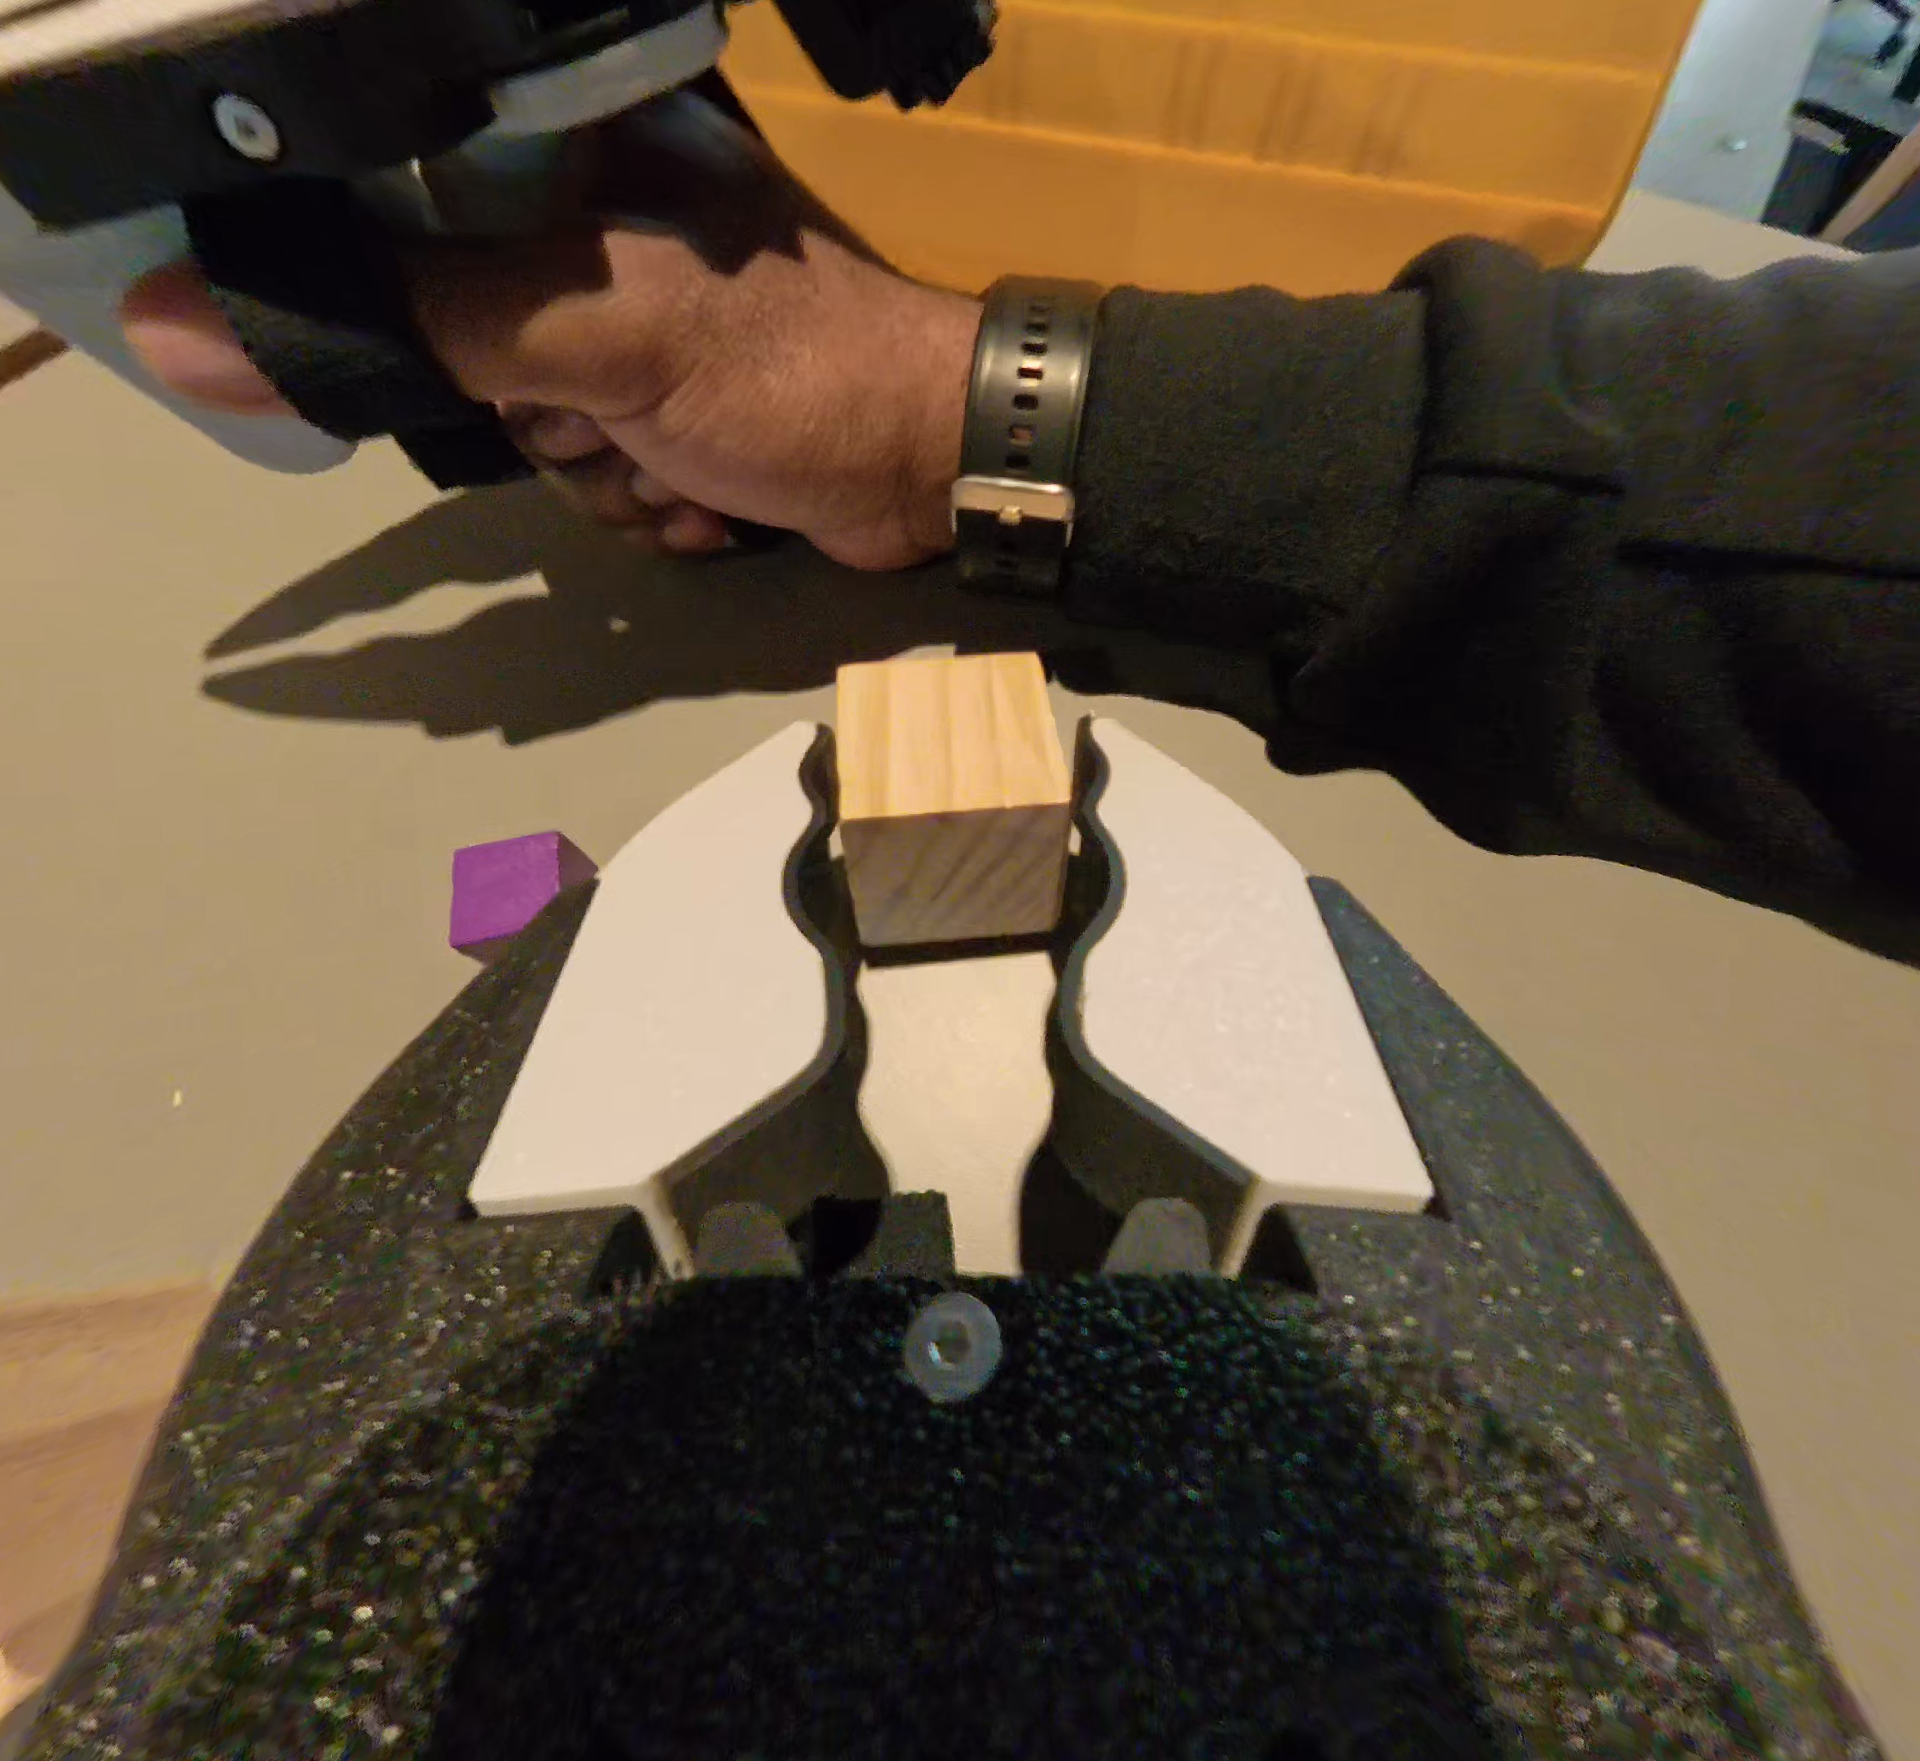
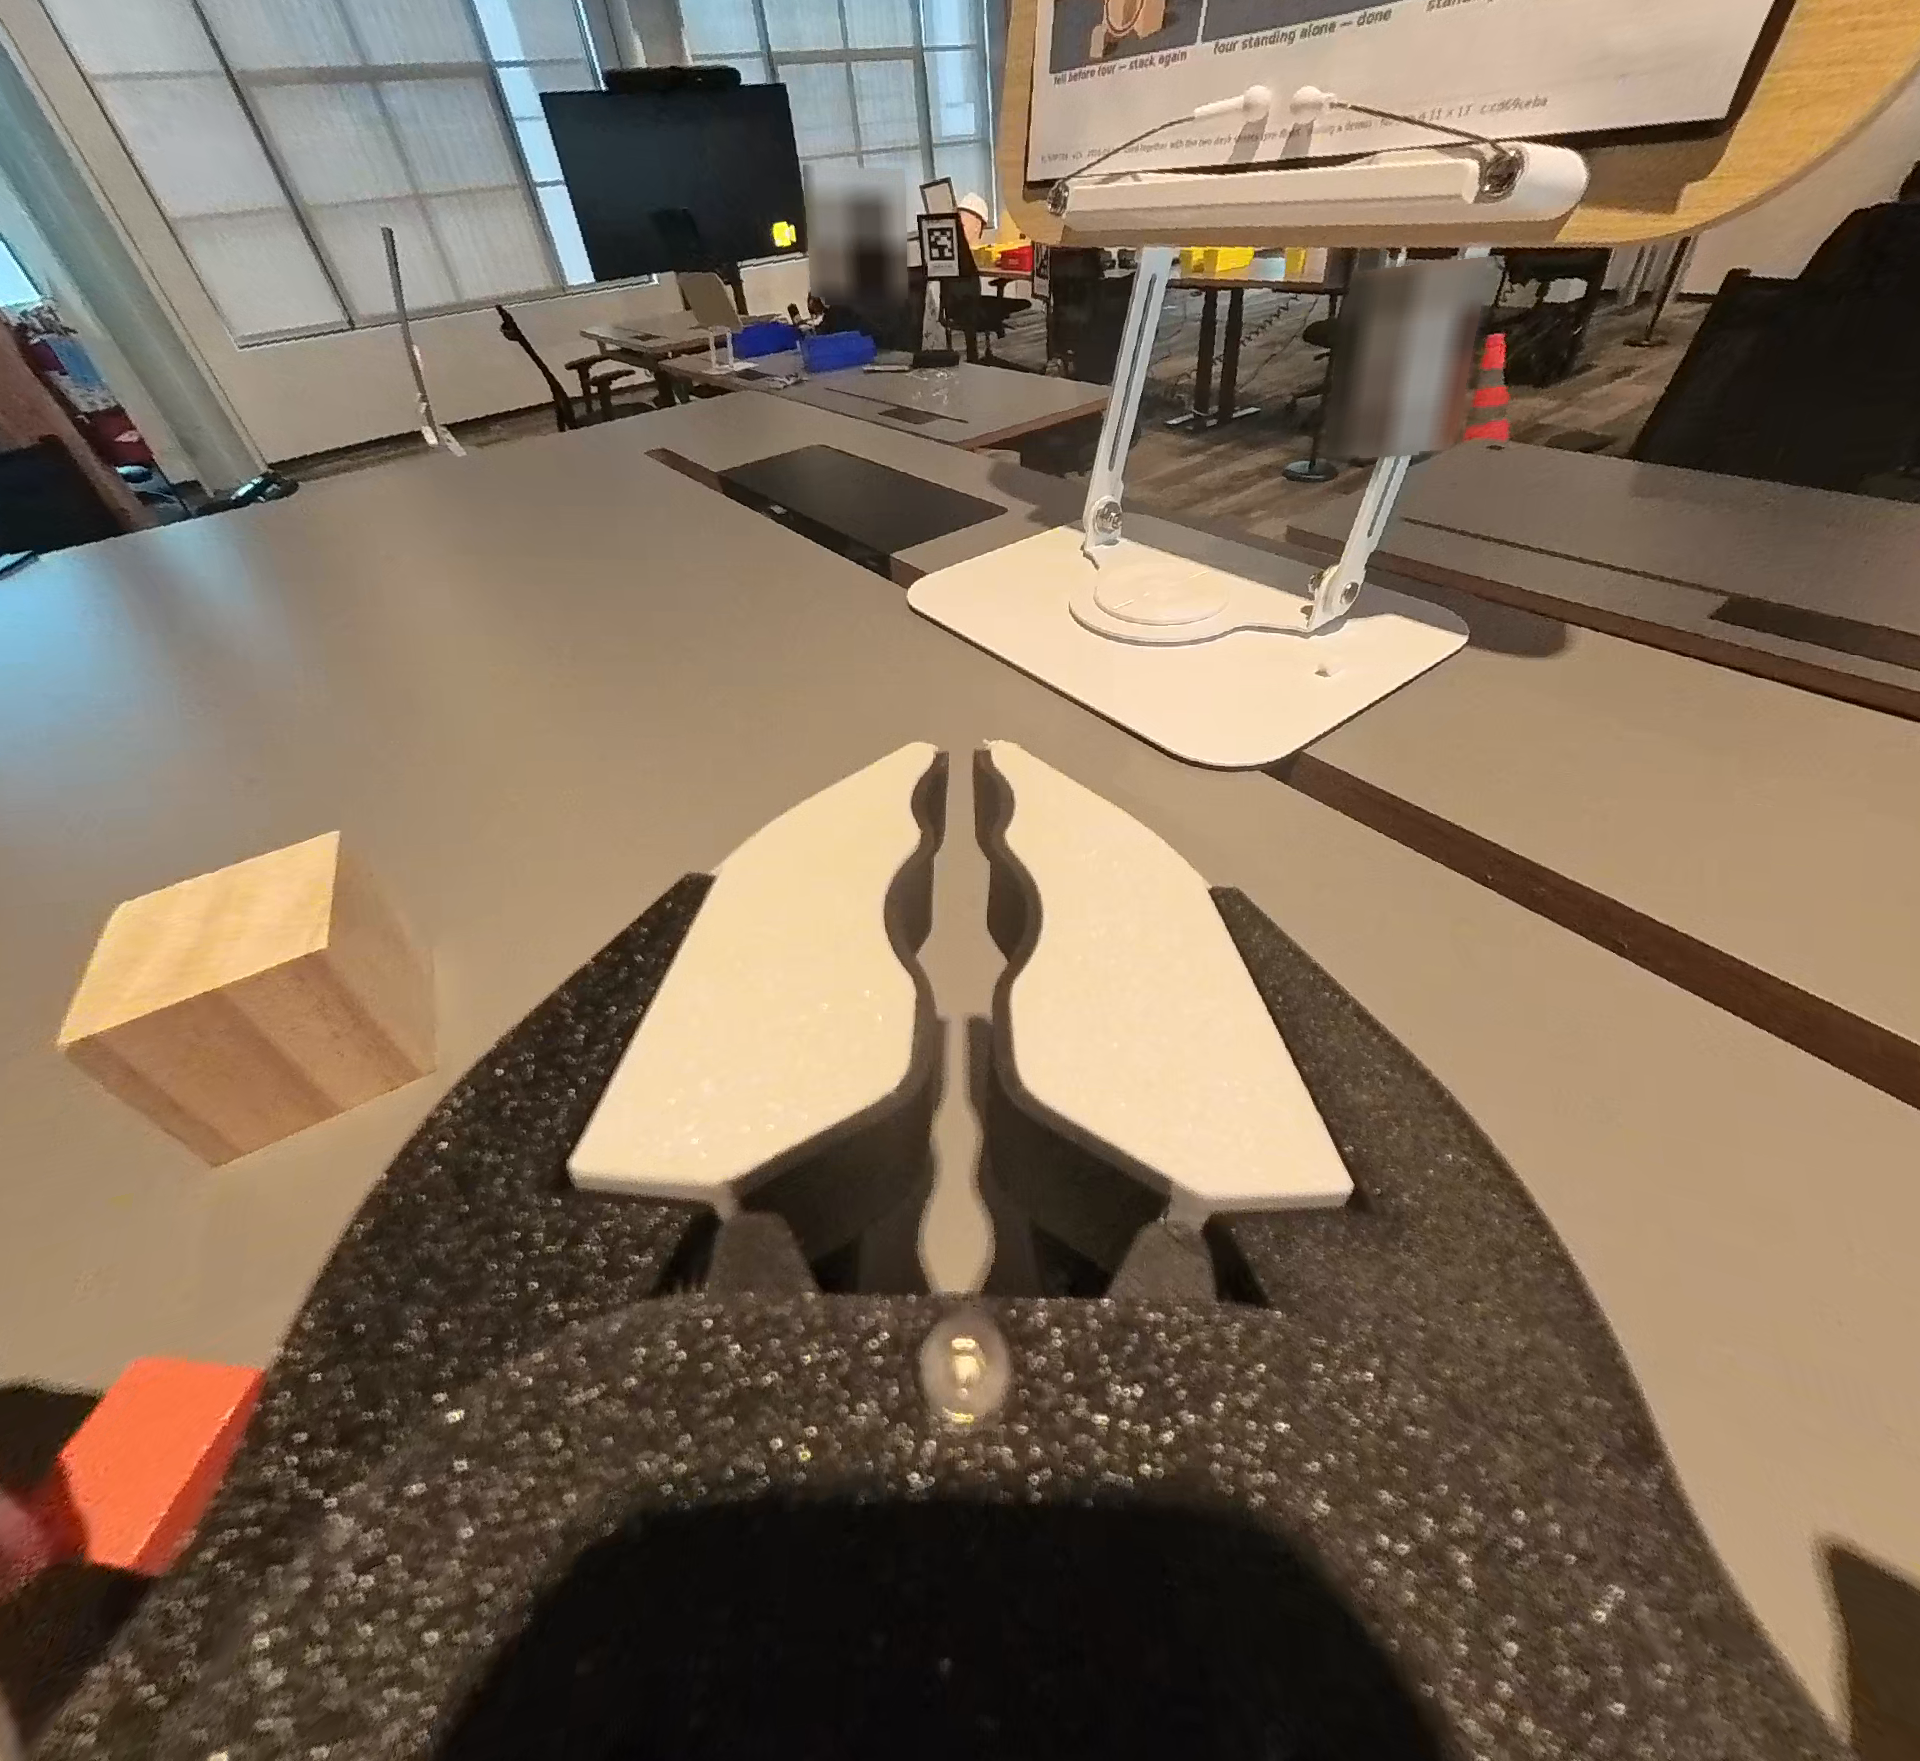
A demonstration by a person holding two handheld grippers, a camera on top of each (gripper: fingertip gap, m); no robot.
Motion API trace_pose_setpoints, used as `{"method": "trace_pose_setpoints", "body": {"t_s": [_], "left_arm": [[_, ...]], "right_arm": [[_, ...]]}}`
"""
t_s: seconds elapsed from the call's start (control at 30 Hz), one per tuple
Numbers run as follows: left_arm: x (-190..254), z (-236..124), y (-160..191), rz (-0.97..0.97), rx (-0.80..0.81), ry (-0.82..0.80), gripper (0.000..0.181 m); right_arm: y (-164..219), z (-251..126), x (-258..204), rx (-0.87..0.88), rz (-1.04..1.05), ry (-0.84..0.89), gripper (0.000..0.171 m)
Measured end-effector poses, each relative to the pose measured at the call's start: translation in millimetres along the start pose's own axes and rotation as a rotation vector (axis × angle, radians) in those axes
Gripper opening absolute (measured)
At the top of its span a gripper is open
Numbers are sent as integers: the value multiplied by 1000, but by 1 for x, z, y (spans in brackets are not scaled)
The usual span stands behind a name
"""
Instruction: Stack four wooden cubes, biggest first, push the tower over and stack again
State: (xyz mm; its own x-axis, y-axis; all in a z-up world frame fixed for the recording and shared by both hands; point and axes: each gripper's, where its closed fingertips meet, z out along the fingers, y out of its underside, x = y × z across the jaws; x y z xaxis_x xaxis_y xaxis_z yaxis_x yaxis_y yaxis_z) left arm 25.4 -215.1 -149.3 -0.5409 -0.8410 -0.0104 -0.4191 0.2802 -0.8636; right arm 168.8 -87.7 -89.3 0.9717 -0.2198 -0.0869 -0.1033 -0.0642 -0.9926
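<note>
My left hand-held gripper has matt, faintly grainy white plastic fingers on a rough, speckled black body. Between them I see a pale wooden cube, smooth with visible grain. The tabletop looks matt grey and smooth. A purple cube and an orange cube look painted matt. The white stand looks like smooth coated metal.

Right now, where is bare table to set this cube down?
Free: grey tabletop between the large wooden cube and the white stand base. Crowded: around the left gripper, between the purple cube and the person's sleeve.
</note>
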Motion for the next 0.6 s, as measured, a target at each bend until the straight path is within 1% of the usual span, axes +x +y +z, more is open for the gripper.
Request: {"method": "trace_pose_setpoints", "body": {"t_s": [0.13,0.2,0.27,0.37,0.47,0.53,0.6], "left_arm": [[6,-14,-15,101,95,96,42],[2,-29,-30,153,174,143,42],[-10,-54,-49,201,279,174,42],[-44,-100,-70,271,404,187,42],[-88,-137,-63,296,420,198,42],[-107,-152,-46,260,427,276,42],[-116,-156,-23,236,429,367,42]], "right_arm": [[-1,-1,1,6,9,-3,4],[-1,-1,1,8,14,-4,4],[-1,-1,1,8,15,-4,4],[-1,0,1,7,14,-4,5],[-1,0,1,6,11,-4,5],[0,0,1,3,11,-5,4],[0,0,0,4,10,-8,4]]}}
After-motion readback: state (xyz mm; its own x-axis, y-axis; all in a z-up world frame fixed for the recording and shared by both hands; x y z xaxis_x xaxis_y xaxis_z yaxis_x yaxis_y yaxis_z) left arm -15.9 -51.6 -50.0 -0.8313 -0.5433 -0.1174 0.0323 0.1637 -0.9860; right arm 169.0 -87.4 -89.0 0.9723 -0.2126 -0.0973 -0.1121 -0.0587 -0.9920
